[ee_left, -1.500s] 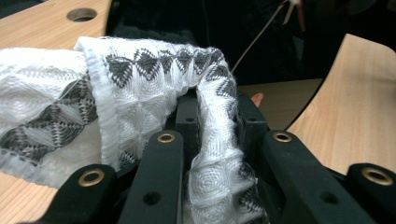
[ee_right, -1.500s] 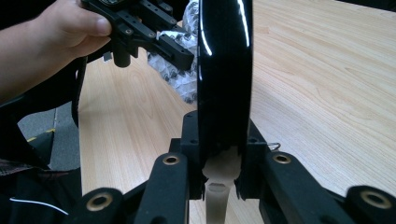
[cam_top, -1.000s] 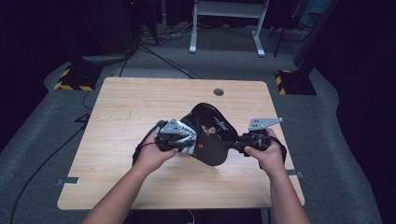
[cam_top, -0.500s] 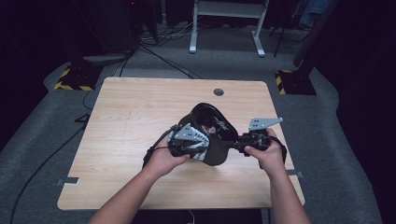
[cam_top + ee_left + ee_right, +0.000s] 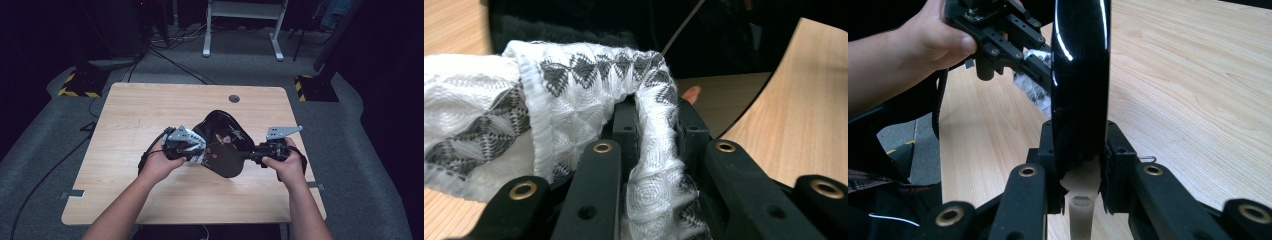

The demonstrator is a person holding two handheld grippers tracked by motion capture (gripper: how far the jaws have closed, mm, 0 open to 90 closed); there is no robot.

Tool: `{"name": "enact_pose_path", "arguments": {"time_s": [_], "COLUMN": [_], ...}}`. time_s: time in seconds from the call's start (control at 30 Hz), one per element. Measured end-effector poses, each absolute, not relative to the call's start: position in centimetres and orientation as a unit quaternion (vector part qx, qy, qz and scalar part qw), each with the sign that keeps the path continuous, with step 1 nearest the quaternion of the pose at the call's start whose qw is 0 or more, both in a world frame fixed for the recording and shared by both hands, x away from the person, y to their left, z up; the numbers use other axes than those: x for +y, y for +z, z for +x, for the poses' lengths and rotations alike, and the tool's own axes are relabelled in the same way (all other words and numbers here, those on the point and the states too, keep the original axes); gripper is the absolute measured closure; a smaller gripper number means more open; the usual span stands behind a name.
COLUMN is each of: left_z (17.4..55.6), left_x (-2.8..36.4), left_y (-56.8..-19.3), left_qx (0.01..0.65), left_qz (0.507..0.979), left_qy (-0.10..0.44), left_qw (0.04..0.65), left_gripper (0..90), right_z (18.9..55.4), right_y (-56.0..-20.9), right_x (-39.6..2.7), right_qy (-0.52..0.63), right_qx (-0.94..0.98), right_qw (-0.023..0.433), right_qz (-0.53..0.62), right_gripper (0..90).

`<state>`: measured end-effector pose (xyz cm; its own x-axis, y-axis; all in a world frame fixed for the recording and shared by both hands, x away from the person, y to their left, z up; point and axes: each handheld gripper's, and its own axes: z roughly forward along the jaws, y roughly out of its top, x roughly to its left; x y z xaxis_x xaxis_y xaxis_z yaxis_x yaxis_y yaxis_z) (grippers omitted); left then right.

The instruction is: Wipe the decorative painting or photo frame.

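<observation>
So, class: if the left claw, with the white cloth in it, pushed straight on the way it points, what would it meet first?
Most likely the black plate: the left claw, shut on the patterned white cloth, points at its glossy face, close ahead, though depth is hard to judge.

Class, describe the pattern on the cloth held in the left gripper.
The cloth is white with grey woven triangles, clearest in the left gripper view.

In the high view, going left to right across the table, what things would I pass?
Left hand → left tongs clamping a white patterned cloth → black glossy plate → right tongs gripping the plate's rim → right hand.
</observation>
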<state>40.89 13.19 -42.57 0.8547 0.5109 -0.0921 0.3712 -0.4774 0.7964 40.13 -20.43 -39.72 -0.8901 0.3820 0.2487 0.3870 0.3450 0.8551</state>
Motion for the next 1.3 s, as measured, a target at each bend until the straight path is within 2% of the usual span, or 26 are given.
{"name": "enact_pose_path", "arguments": {"time_s": [0.3,0.87,1.3], "left_z": [41.1,38.7,40.0], "left_x": [13.7,7.8,11.0], "left_y": [-42.9,-43.0,-43.4], "left_qx": [0.282,0.209,0.241], "left_qz": [0.848,0.869,0.859], "left_qy": [0.076,0.050,0.056], "left_qw": [0.443,0.446,0.449], "left_gripper": [76.6,76.6,76.7], "right_z": [40.1,40.0,40.1], "right_y": [-39.8,-39.8,-39.7], "right_x": [-20.4,-20.4,-20.4], "right_qy": [-0.524,-0.524,-0.522], "right_qx": [-0.818,-0.818,-0.819], "right_qw": [0.003,0.000,0.001], "right_qz": [-0.236,-0.237,-0.237], "right_gripper": [75.5,76.0,75.7]}}
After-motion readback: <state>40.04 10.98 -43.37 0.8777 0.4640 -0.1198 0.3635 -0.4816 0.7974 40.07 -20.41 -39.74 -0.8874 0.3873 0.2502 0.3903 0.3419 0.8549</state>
